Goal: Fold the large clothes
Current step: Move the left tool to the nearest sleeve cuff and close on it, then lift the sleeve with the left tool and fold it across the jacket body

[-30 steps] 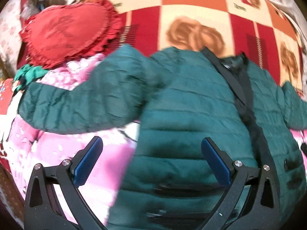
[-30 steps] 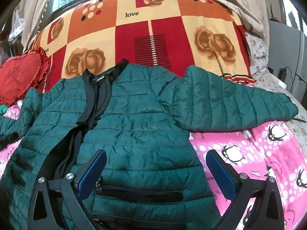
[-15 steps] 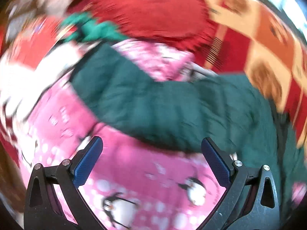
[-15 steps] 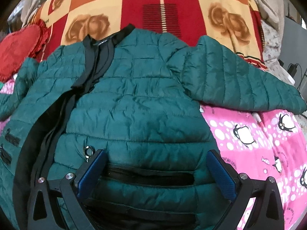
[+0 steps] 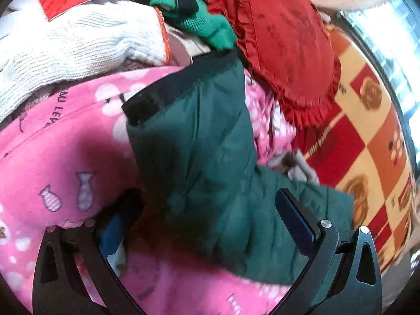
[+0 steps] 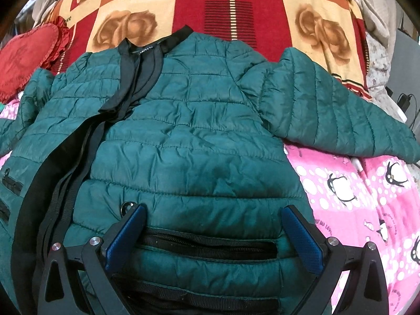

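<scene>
Left wrist view: my left gripper has its jaws spread wide, nothing clamped, straddling the sleeve of the green puffer jacket. Sleeve runs from between the fingers up toward 11 o'clock, black cuff at the far end lying on the pink fleece blanket. White knit sweater at 10 o'clock, red heart cushion at 1 o'clock, checked rose blanket at 3 o'clock. Frame is blurry, can't tell if the pads touch the cloth. Right wrist view: my right gripper also stands apart, empty, low over the jacket front near the hem, fingers either side of a black zip pocket. Jacket lies flat, front up, collar at 12 o'clock, other sleeve stretched out toward 3 o'clock over the pink blanket, black placket running down at 8 o'clock. Handling guess: light, soft, puffy, shell looks slick, so it will spring back and slide. I'd pinch the left sleeve near the cuff where the black band is firmer, and grab the body at a quilt seam or the hem edge, not mid-panel.
</scene>
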Tool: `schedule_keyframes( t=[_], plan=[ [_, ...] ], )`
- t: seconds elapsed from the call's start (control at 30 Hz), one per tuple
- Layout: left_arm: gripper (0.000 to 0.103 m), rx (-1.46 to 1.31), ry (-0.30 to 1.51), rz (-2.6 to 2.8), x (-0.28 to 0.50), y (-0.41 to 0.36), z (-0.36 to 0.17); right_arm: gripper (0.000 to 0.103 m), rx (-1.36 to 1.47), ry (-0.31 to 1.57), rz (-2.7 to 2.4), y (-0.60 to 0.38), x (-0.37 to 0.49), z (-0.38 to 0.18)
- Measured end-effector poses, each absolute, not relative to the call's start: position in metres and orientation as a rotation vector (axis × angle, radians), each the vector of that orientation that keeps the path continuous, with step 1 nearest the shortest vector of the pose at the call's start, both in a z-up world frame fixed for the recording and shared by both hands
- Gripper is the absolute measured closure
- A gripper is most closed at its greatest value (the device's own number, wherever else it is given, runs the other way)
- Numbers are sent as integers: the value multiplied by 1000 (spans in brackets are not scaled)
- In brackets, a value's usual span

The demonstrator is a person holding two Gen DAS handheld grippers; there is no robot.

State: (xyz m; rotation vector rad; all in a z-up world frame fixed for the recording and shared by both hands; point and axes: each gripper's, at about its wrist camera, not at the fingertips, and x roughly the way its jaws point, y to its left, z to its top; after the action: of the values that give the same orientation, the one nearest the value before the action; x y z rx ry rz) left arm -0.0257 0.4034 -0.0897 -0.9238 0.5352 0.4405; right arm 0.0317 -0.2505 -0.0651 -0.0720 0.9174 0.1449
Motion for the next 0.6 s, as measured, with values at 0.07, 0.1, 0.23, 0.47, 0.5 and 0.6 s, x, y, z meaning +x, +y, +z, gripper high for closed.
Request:
schedule_keyframes(
  t=[0.07, 0.1, 0.23, 0.47, 0.5, 0.6],
  plan=[
    [1, -980, 484, 451, -28, 406, -91, 0, -74, 918, 142, -250, 32, -65],
    [1, -999, 475, 449, -26, 408, -91, 0, -76, 918, 141, -250, 32, -65],
    [75, -1080, 535, 375, -14, 411, -97, 0, -76, 918, 142, -249, 33, -65],
    [75, -926, 509, 368, -14, 401, -74, 0, -76, 918, 142, -249, 33, -65],
    [75, -904, 514, 373, -12, 401, -73, 0, -76, 918, 143, -249, 33, -65],
    [75, -886, 519, 360, -6, 406, -72, 0, -72, 920, 147, -250, 33, -66]
  ],
)
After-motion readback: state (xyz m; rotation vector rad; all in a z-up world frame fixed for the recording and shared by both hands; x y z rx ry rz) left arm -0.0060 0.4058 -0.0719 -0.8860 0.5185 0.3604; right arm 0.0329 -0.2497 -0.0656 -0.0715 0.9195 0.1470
